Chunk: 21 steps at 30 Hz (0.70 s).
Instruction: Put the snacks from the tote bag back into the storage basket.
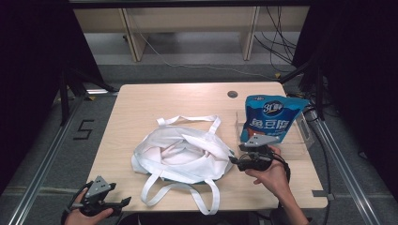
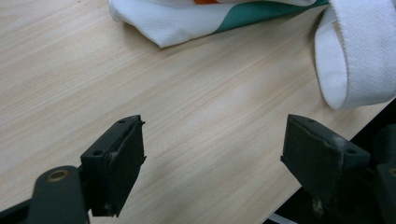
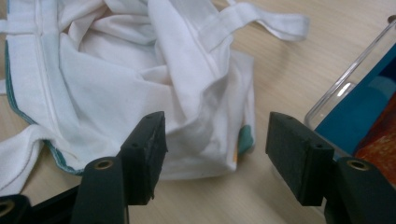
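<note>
Pale wooden table point(image 1: 141, 101), dark curtains all round. Mid-table, a white cloth bag point(image 1: 180, 154): crumpled, mouth gaping, two long handles point(image 1: 155, 190) trailing toward the near edge. Looks light, limp and thin; probably sags and drags across the wood rather than lifting whole. Best taken by a handle or by a doubled fold at the rim, not by a flat panel. Right gripper point(image 1: 237, 158) just beside the bag's right corner, jaws wide apart, nothing between them. Left gripper point(image 1: 123, 201) at the near left edge, well apart from the cloth, likewise wide and empty. Beyond the right gripper, a blue pouch point(image 1: 270, 117) upright in a clear box point(image 1: 300, 140).
</note>
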{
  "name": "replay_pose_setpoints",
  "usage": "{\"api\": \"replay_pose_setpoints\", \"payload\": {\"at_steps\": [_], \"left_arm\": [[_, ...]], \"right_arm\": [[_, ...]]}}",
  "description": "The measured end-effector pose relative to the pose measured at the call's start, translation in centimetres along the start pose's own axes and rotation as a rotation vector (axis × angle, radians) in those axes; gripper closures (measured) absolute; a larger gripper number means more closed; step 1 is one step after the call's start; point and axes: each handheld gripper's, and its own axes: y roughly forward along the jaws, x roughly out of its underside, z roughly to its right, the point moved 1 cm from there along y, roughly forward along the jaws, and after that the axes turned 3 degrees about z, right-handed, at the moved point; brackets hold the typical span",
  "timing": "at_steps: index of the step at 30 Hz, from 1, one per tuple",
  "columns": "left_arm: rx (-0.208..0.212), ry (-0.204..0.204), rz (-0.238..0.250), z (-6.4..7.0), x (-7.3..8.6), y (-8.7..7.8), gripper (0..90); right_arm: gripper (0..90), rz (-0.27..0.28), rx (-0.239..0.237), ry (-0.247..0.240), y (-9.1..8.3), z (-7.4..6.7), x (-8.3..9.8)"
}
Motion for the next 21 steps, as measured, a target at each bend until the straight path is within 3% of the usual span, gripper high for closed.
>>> {"api": "replay_pose_setpoints", "payload": {"at_steps": [1, 6, 9, 10, 13, 14, 19, 21], "left_arm": [[0.0, -0.02, 0.009, 0.1, 0.0, 0.1, 20.2], [-0.001, -0.007, -0.01, 0.0, -0.1, -0.1, 20.2], [-0.01, -0.011, 0.005, 0.1, 0.0, 0.0, 20.2], [-0.009, -0.029, 0.013, 0.2, 0.0, 0.1, 20.1], [-0.002, -0.004, -0.01, 0.0, -0.1, -0.1, 20.0], [-0.003, -0.019, 0.003, 0.1, -0.1, -0.1, 19.9], [-0.012, -0.033, 0.007, 0.2, -0.1, 0.0, 19.9], [-0.01, -0.035, 0.008, 0.2, -0.1, 0.0, 20.0]], "right_arm": [[38.9, -0.002, -0.008, -0.004, 0.2, 0.0, 0.2], [37.6, -0.022, -0.014, -0.013, 0.5, -0.2, 0.8], [37.0, -0.017, -0.011, -0.008, 0.6, -0.3, 1.1], [36.6, -0.015, -0.011, -0.006, 0.5, -0.4, 1.2], [34.5, -0.017, -0.015, -0.007, 0.6, -0.5, 1.6], [34.2, -0.033, -0.008, 0.016, 0.5, -0.7, 1.7], [33.4, -0.023, -0.015, -0.021, 0.1, -1.0, 2.1], [33.4, -0.013, -0.006, -0.002, -0.1, -1.1, 2.3]]}}
